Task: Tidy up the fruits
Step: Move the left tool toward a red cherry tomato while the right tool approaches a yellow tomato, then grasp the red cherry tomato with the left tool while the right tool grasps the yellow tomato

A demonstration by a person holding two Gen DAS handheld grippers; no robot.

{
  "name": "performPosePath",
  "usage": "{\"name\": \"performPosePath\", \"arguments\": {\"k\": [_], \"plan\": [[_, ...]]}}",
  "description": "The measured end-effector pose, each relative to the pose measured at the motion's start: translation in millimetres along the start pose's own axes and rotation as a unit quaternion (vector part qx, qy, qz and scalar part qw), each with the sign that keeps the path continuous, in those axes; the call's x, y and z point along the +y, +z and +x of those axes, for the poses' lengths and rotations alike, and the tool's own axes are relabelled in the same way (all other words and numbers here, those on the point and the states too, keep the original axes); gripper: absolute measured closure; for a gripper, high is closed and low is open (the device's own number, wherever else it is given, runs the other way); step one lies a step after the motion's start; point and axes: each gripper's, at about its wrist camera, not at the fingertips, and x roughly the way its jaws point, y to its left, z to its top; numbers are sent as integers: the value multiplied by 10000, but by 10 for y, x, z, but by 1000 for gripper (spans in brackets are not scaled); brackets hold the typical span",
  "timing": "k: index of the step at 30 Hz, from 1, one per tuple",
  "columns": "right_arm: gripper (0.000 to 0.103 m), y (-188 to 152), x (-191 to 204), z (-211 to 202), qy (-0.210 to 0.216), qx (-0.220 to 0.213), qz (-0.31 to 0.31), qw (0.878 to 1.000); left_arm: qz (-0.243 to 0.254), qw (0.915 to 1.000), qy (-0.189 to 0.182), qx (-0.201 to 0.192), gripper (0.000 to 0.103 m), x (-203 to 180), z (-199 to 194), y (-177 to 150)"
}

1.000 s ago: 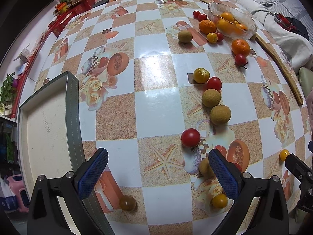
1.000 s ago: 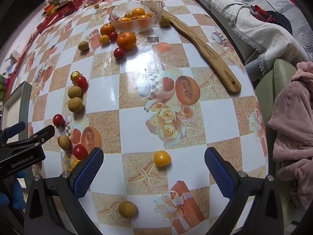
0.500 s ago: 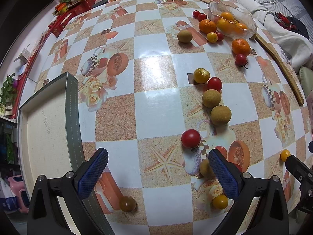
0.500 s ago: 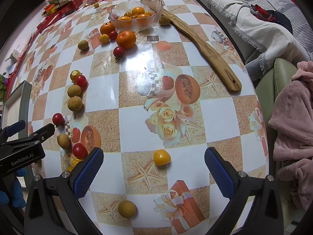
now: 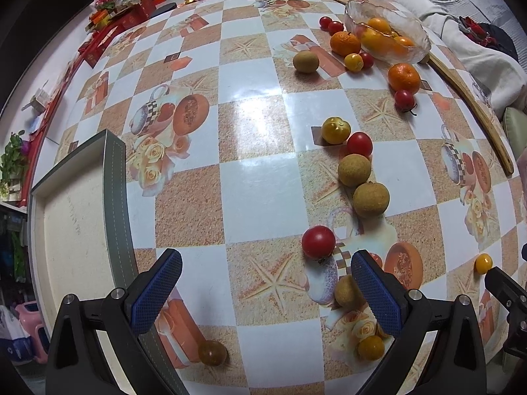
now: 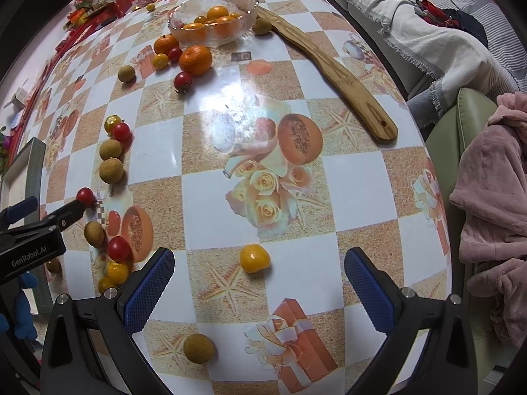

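Both grippers spread wide, empty, hovering low over scattered fruit.

Left gripper (image 5: 263,289) lined up near red tomato (image 5: 318,241), beside tray (image 5: 113,197); right gripper (image 6: 258,284) framing yellow tomato (image 6: 254,257), likely next pick. Glass bowl (image 6: 243,29) far off, already holding oranges.

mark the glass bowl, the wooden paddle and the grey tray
glass bowl (image 6: 245,8): right wrist view, rim.
wooden paddle (image 6: 342,75): right wrist view, mid-blade.
grey tray (image 5: 113,197): left wrist view, right wall.

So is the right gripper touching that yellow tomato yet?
Apart. The right wrist view shows the yellow tomato lying on bare tablecloth ahead of the open right gripper, touching neither pad.
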Motion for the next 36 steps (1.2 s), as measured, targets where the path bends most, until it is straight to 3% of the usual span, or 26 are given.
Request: {"name": "performPosePath", "arguments": {"k": [14,22,28,30,31,34,36], "plan": [[0,-82,-80,232,21,169,-34,9998,283,9996,-6,-58,0,-163,200,52],[17,-72,16,343,-29,205,-273,9994,332,9994,-76,-28,8,-263,218,55],[41,-118,140,287,-78,101,-602,9981,301,9992,-253,-24,26,-330,166,13],[68,-120,167,256,-38,43,-649,9979,256,9988,-421,-22,43,-339,149,1],[76,-114,167,247,-1,34,-644,9979,276,9983,-514,-43,47,-362,133,-17],[80,-86,161,242,252,62,-419,9988,449,9971,-590,-145,78,-443,83,-54],[80,-84,94,211,525,47,-232,9983,441,9963,-726,-105,80,-445,64,-58]]}}
